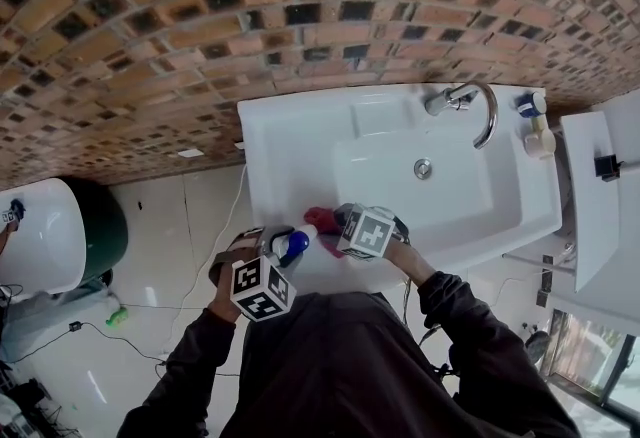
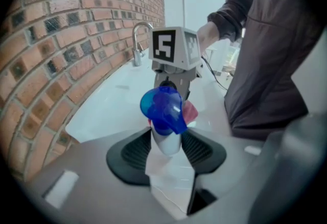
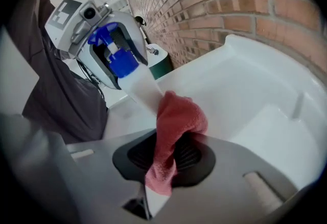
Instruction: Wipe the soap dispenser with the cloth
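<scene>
My left gripper [image 2: 166, 152] is shut on the soap dispenser [image 2: 164, 131], a white bottle with a blue pump top [image 2: 163, 109], held over the sink's front rim [image 1: 300, 271]. My right gripper [image 3: 171, 159] is shut on the red cloth [image 3: 173, 131], which presses against the bottle's white side [image 3: 139, 84]. In the head view the dispenser [image 1: 293, 244] and the cloth [image 1: 322, 221] meet between the left gripper [image 1: 285, 251] and the right gripper [image 1: 340, 231]. The bottle's base is hidden between the left jaws.
The white sink [image 1: 300, 141] has a chrome tap [image 1: 470, 106] and a drain [image 1: 423, 167]. A brick wall [image 1: 200, 36] runs behind it. A second dispenser [image 1: 535, 121] stands by the tap. A green bin [image 1: 105, 226] stands on the floor at the left.
</scene>
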`<action>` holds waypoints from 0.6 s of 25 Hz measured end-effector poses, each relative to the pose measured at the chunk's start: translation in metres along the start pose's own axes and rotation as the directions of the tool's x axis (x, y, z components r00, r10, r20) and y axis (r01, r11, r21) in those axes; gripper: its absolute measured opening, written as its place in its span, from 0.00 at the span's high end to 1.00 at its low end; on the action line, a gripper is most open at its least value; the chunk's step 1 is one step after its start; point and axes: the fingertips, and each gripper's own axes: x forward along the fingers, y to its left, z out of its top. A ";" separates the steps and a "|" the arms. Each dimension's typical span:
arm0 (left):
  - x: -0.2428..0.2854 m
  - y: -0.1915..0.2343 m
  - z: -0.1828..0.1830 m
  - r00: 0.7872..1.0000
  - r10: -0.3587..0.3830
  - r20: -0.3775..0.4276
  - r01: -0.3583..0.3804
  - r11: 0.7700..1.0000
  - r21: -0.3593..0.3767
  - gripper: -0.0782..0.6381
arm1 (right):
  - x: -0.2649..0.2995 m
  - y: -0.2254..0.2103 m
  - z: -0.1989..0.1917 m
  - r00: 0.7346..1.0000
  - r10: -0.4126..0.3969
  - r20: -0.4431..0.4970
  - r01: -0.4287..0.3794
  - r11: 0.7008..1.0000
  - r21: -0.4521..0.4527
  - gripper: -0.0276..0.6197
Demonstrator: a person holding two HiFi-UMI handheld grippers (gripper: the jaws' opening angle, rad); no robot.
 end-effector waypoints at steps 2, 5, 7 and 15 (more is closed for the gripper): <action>-0.002 0.003 -0.002 0.999 0.045 -0.007 -0.046 0.999 -0.010 0.62 | -0.017 -0.006 0.013 0.999 -0.043 0.022 0.045 0.996 -0.075 0.86; -0.008 0.004 -0.007 0.996 0.090 -0.013 -0.091 0.994 -0.062 0.62 | -0.036 -0.003 0.034 0.997 -0.077 0.018 0.079 0.951 -0.300 0.86; -0.014 0.005 -0.011 0.992 0.126 -0.019 -0.127 0.985 -0.113 0.62 | -0.039 0.006 0.037 0.995 -0.090 -0.029 0.068 0.892 -0.447 0.86; -0.033 -0.010 -0.002 0.988 0.154 0.021 -0.137 0.927 -0.348 0.76 | -0.038 0.023 0.024 0.976 -0.183 -0.121 0.081 0.812 -0.577 0.86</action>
